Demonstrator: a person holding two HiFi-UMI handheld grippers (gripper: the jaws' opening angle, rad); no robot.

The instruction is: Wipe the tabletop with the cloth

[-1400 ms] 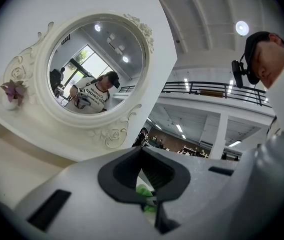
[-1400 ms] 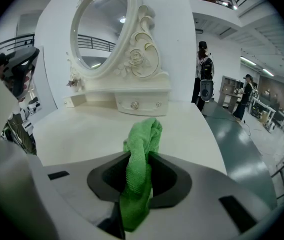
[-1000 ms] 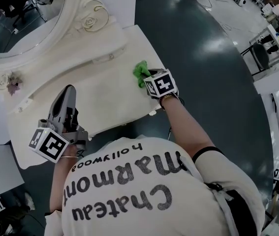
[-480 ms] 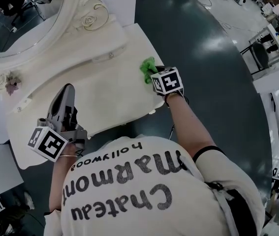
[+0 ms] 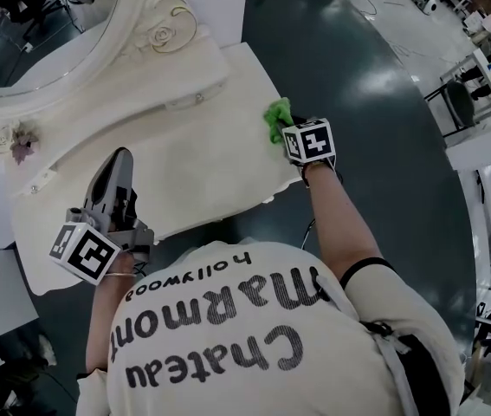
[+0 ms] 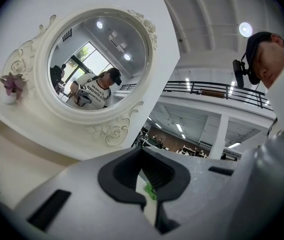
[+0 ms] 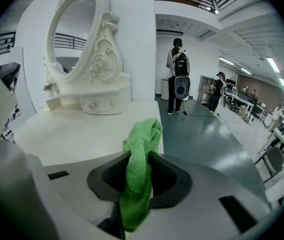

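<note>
A bunched green cloth [image 5: 277, 120] lies on the cream tabletop [image 5: 184, 167], close to its right edge. My right gripper [image 5: 290, 133] is shut on it, and the cloth [image 7: 140, 164] rises out between the jaws and droops forward onto the tabletop [image 7: 71, 134]. My left gripper [image 5: 120, 159] rests over the table's front left part, well away from the cloth. Its jaws stand together with nothing between them. Through the slit of the left gripper [image 6: 149, 204] a speck of the green cloth [image 6: 150, 191] shows.
An oval mirror [image 5: 29, 16] in an ornate white frame stands at the back, with a small drawer [image 5: 184, 102] under it and a pink flower [image 5: 24, 148] at the left. Dark floor [image 5: 366, 102] begins right beyond the table's edge. People [image 7: 178, 74] stand far off.
My right gripper has slid the cloth to the right, up to the table's right edge. The left gripper has stayed where it was.
</note>
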